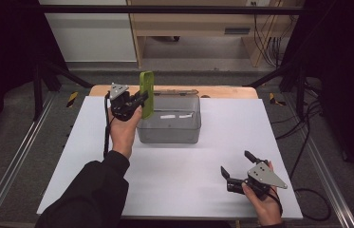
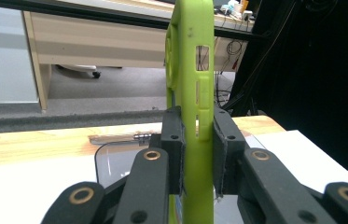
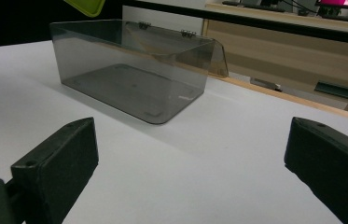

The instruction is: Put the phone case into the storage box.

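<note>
A green phone case [image 1: 146,93] stands upright over the left edge of a clear smoky plastic box [image 1: 169,130], with my left gripper [image 1: 142,100] shut on its lower half. In the left gripper view both black pads press the case's [image 2: 195,102] sides, and its camera cut-out faces up. The box [image 3: 129,88] is open, its lid tipped back, and holds nothing but a white label. My right gripper [image 1: 236,163] rests low at the front right of the white table, jaws wide apart and nothing between them; its fingers [image 3: 57,161] frame the box from a distance.
The white table top [image 1: 179,166] lies on a wooden table whose bare edge [image 1: 222,91] shows behind the box. Black frame rails and cables [image 1: 307,128] run along both sides. A wooden desk [image 1: 198,28] stands beyond on the grey floor.
</note>
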`<action>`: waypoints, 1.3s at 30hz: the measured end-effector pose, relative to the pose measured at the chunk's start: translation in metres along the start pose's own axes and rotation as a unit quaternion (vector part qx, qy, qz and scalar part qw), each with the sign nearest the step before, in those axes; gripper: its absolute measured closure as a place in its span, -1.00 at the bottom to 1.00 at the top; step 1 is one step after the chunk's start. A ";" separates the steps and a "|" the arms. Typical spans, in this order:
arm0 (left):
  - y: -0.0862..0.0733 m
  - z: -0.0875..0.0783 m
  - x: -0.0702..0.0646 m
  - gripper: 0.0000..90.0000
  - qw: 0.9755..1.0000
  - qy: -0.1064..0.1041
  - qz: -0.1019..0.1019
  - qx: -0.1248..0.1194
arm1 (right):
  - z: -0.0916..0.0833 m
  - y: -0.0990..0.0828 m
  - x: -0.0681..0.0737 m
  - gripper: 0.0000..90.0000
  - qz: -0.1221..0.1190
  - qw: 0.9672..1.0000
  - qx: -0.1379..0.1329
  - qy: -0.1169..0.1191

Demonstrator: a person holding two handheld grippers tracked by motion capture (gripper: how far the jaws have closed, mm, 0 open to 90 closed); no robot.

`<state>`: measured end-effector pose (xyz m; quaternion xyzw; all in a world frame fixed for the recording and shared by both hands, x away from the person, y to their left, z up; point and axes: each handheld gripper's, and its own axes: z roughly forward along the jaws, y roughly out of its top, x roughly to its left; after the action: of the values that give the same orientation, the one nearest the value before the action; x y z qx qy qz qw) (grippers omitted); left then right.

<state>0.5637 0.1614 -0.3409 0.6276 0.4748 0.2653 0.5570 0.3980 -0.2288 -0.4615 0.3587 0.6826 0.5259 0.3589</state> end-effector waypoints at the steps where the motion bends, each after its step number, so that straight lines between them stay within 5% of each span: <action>1: 0.000 0.000 0.000 0.73 1.000 0.001 0.000 0.000 | 0.000 0.000 0.000 -0.93 0.000 1.000 0.000 0.000; 39: -0.009 0.012 0.006 0.73 1.000 0.015 0.002 0.013 | 0.001 -0.001 0.001 -0.92 -0.006 1.000 0.003 0.002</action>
<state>0.5739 0.1611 -0.3539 0.6314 0.4851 0.2693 0.5417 0.3981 -0.2277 -0.4622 0.3546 0.6868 0.5230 0.3593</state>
